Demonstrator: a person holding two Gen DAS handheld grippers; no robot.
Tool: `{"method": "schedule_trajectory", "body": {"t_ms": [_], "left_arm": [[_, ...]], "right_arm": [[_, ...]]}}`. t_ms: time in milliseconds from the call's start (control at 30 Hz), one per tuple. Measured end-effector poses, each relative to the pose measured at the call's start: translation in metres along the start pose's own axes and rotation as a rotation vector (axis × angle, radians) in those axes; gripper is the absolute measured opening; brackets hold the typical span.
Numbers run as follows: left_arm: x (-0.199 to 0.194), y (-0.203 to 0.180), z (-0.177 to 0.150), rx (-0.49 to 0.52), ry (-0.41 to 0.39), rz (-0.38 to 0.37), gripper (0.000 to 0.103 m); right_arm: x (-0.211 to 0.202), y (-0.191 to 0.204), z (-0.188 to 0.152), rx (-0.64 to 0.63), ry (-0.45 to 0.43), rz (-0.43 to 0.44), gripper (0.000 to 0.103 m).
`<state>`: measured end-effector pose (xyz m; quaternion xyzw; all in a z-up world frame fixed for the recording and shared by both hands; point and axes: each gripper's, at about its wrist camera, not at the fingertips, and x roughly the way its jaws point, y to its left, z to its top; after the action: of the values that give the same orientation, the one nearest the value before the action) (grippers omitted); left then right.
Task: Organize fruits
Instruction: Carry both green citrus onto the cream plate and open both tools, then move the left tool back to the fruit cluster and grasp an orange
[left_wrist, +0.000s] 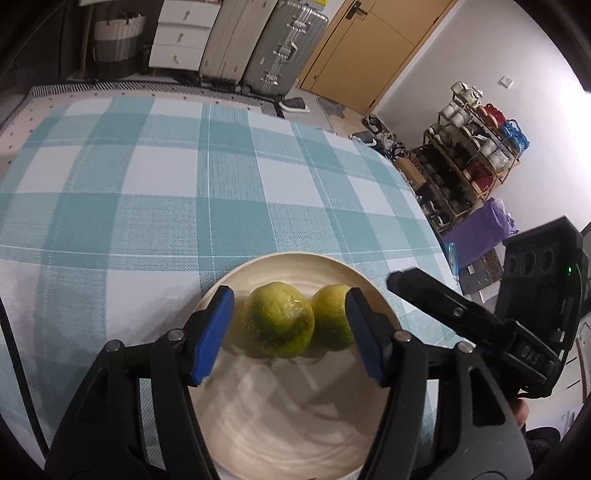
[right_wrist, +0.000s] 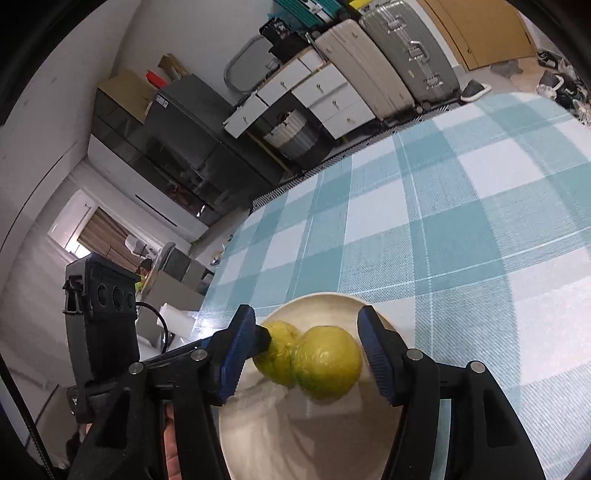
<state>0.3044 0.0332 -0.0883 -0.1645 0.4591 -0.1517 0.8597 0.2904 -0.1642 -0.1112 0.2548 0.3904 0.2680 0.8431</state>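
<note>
Two yellow-green citrus fruits lie side by side on a cream plate (left_wrist: 280, 417) at the near edge of the checked tablecloth. In the left wrist view the left fruit (left_wrist: 279, 319) sits between the blue pads of my left gripper (left_wrist: 289, 295), which is open, with a gap on its left side. The other fruit (left_wrist: 330, 317) lies by the right pad. In the right wrist view my right gripper (right_wrist: 306, 314) is open around the nearer fruit (right_wrist: 327, 362), with the pads clear of it. The second fruit (right_wrist: 277, 350) lies behind it on the plate (right_wrist: 314, 443).
A teal-and-white checked cloth (left_wrist: 184, 192) covers the table, whose right edge (left_wrist: 424, 206) drops to the floor. A black finger (left_wrist: 443, 302) of the right gripper reaches over the plate's right rim. Suitcases (left_wrist: 280, 48), white drawers (left_wrist: 181, 33) and a shoe rack (left_wrist: 472, 155) stand beyond.
</note>
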Motion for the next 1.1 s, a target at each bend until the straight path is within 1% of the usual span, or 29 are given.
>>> {"method": "schedule_trajectory", "body": {"t_ms": [33,67,100,200,267,367,467,533,633,700,800,933,1100], "left_arm": [[-0.006,-0.001,-0.001,0.007,-0.012,0.014,0.065],[-0.011,-0.002,-0.003,0.013,-0.019,0.023,0.069],[-0.017,-0.004,-0.005,0.019,-0.032,0.038,0.069],[-0.034,-0.005,-0.011,0.023,-0.052,0.067,0.071],[-0.046,-0.005,-0.017,0.026,-0.07,0.087,0.073],[-0.063,-0.008,-0.028,0.039,-0.089,0.125,0.079],[-0.078,-0.013,-0.039,0.059,-0.101,0.155,0.079],[-0.087,-0.017,-0.047,0.068,-0.107,0.174,0.08],[-0.099,-0.023,-0.062,0.079,-0.116,0.203,0.081],[-0.107,-0.027,-0.071,0.089,-0.12,0.22,0.082],[-0.116,-0.033,-0.085,0.103,-0.128,0.242,0.082],[-0.131,-0.038,-0.104,0.116,-0.145,0.273,0.083],[-0.142,-0.037,-0.122,0.1,-0.154,0.281,0.084]], "right_arm": [[-0.004,0.001,-0.001,-0.003,-0.007,-0.002,0.062],[-0.009,0.002,-0.003,-0.009,-0.015,-0.008,0.067],[-0.015,0.004,-0.005,-0.017,-0.022,-0.016,0.07],[-0.031,0.009,-0.013,-0.051,-0.037,-0.034,0.07],[-0.042,0.013,-0.02,-0.072,-0.045,-0.061,0.071],[-0.058,0.02,-0.03,-0.113,-0.071,-0.099,0.078],[-0.072,0.03,-0.041,-0.164,-0.093,-0.129,0.081],[-0.079,0.037,-0.047,-0.192,-0.104,-0.145,0.085],[-0.091,0.048,-0.056,-0.235,-0.128,-0.158,0.089],[-0.099,0.055,-0.063,-0.259,-0.146,-0.171,0.095],[-0.108,0.065,-0.075,-0.299,-0.172,-0.187,0.099],[-0.114,0.073,-0.09,-0.334,-0.163,-0.181,0.101],[-0.119,0.082,-0.109,-0.363,-0.16,-0.196,0.102]]}}
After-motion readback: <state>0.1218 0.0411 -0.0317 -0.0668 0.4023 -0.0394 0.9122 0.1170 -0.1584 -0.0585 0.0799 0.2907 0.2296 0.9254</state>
